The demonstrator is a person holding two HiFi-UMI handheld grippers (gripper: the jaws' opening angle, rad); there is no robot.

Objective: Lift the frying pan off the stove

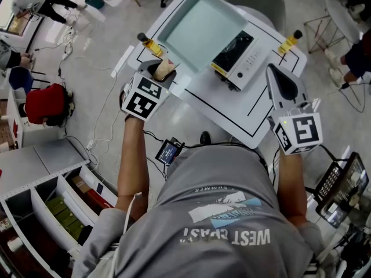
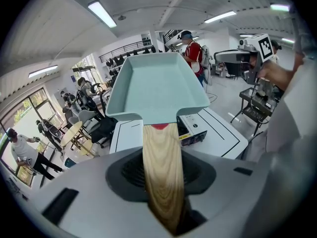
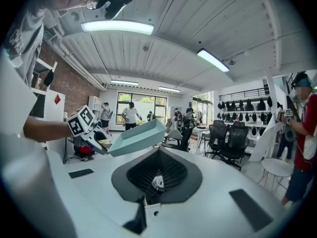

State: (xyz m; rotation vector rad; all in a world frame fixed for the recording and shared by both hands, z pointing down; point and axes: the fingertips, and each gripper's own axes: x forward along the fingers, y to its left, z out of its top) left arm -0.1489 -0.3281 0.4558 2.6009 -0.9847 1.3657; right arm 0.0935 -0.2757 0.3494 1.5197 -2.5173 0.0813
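The frying pan [image 1: 203, 28] is a pale teal square pan with a wooden handle [image 1: 164, 69]. It hangs tilted in the air above the white table [image 1: 255, 114], clear of the stove [image 1: 237, 59], a white box with a black top. My left gripper [image 1: 159, 74] is shut on the handle [image 2: 162, 172], with the pan [image 2: 158, 90] straight ahead and the stove [image 2: 198, 128] below it. My right gripper [image 1: 273, 71] is shut and empty, raised over the table's right side. The right gripper view shows the pan [image 3: 136, 137] and the left gripper [image 3: 81, 128] off to the left.
Two yellow-banded bottles [image 1: 149, 44] [image 1: 290, 41] stand at the table's left and right corners. A red bag [image 1: 46, 103] and shelves [image 1: 52, 207] are on the left, a wire cart [image 1: 342, 184] at the lower right. Cables trail on the floor; people and chairs stand around the room.
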